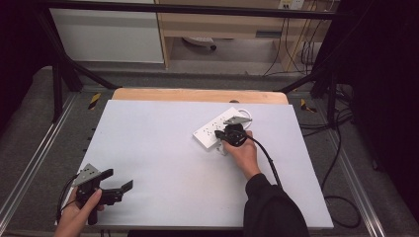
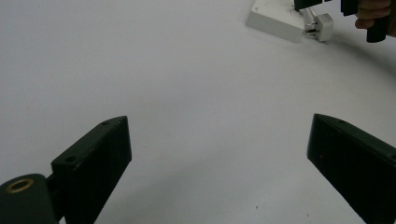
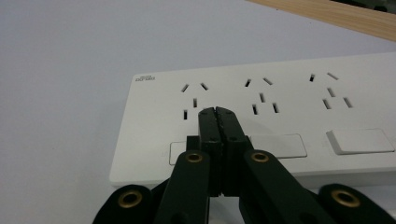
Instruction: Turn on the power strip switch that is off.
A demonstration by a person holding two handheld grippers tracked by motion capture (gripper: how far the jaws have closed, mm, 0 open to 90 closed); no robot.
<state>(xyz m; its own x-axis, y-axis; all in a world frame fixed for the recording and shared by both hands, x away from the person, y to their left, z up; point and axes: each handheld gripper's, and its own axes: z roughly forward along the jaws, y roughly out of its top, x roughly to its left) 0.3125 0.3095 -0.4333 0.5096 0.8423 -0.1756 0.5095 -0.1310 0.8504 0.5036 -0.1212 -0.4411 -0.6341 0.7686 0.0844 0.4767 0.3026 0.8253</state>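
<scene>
A white power strip (image 1: 210,129) lies at the back right of the white table mat (image 1: 163,158). In the right gripper view the strip (image 3: 289,93) shows three socket groups and a row of rocker switches (image 3: 359,141). My right gripper (image 3: 218,111) is shut, jaws pressed together with nothing between them. Its tips sit over the strip's left end, covering part of the leftmost switch (image 3: 176,151). My left gripper (image 1: 117,179) is held low at the mat's front left corner, open and empty. In its own view my left gripper (image 2: 219,121) has jaws wide apart over bare mat.
A small white plug (image 2: 323,25) lies against the strip's (image 2: 273,18) near side. A wooden board (image 1: 197,95) edges the mat's far side. Metal frame rails (image 1: 29,163) and loose cables (image 1: 341,148) run along both sides of the table.
</scene>
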